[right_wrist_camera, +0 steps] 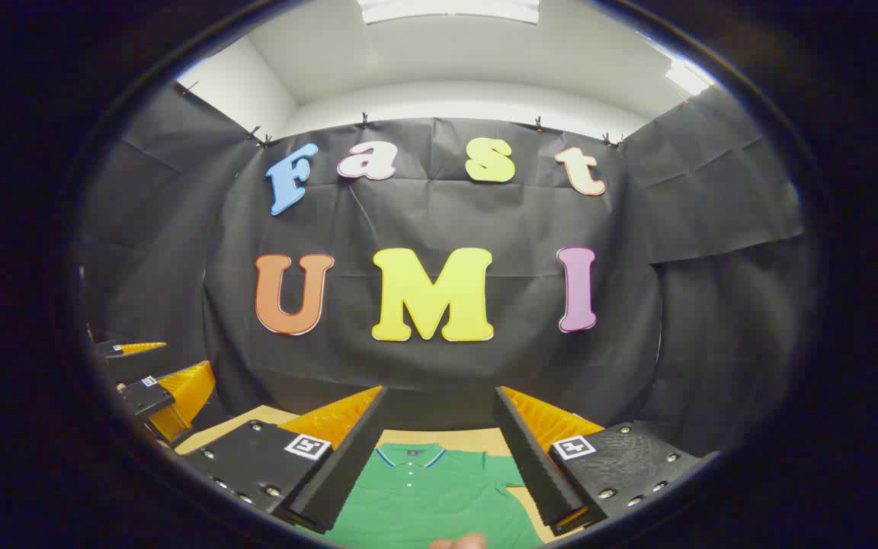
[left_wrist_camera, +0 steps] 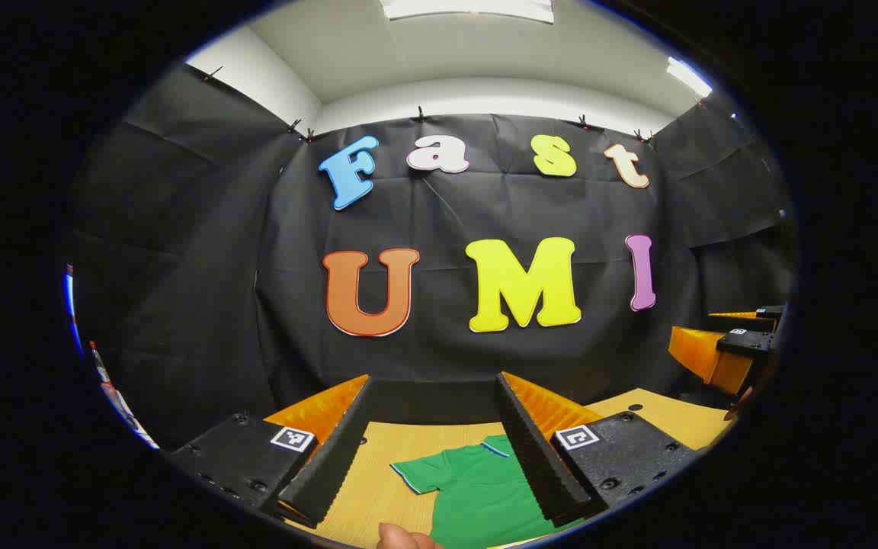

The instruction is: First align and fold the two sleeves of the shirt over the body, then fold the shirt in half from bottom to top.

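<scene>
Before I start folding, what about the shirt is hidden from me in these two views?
- Green polo shirt, right gripper view: hem cut off by the bottom edge; both sleeves behind the hand-held gripper fingers.
- Left gripper view: shirt's far sleeve and most of the collar behind a finger; hem cut off.

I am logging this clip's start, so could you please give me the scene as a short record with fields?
garment: green polo shirt, flat, collar toward the booth wall
surface: wooden table
sleeves: one sleeve spread out, not yet folded
left gripper: open, above the shirt, holding nothing
right gripper: open, above the collar, holding nothing
fold stage: not begun
</scene>
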{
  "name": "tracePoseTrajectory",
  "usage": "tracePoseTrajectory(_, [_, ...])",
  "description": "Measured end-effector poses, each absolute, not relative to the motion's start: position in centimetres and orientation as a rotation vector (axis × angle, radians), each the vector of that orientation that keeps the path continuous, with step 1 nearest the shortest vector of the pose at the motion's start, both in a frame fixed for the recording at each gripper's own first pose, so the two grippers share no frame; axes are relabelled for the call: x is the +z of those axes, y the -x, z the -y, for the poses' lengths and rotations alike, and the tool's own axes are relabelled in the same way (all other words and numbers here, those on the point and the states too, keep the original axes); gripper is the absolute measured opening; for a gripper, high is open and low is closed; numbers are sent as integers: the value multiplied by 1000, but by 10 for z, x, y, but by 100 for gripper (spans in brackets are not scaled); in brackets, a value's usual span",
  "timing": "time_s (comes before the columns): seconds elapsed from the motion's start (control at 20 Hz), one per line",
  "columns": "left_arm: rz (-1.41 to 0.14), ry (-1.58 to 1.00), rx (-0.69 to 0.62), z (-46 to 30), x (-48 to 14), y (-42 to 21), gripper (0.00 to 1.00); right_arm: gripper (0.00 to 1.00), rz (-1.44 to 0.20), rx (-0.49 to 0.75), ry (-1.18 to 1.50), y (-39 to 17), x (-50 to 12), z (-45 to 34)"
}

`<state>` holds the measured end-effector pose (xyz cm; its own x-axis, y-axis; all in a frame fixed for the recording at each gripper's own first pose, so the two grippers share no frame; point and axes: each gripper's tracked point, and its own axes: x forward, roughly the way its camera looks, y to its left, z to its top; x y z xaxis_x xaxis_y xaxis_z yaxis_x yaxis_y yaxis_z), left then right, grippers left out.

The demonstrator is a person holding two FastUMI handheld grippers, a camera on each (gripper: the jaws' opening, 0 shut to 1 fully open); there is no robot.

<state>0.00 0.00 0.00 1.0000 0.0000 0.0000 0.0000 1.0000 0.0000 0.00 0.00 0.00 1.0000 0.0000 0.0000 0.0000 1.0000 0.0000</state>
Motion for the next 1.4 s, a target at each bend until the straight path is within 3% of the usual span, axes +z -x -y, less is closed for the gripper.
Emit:
tracePoseTrajectory(0.45, [27,-11,-56,26,3,-6,99,90,-46,-34,9,0,-18,19])
tracePoseTrajectory(0.9, [-42,13,-63,44,-28,-29,98,90,-112,-63,27,-28,-40,53])
tracePoseTrajectory(1.2, [-95,36,-52,51,-53,-44,98,90,-262,-10,137,-161,-81,103])
tracePoseTrajectory(1.4, [-151,53,-34,50,-74,-58,99,90,-522,3,113,-261,-197,151])
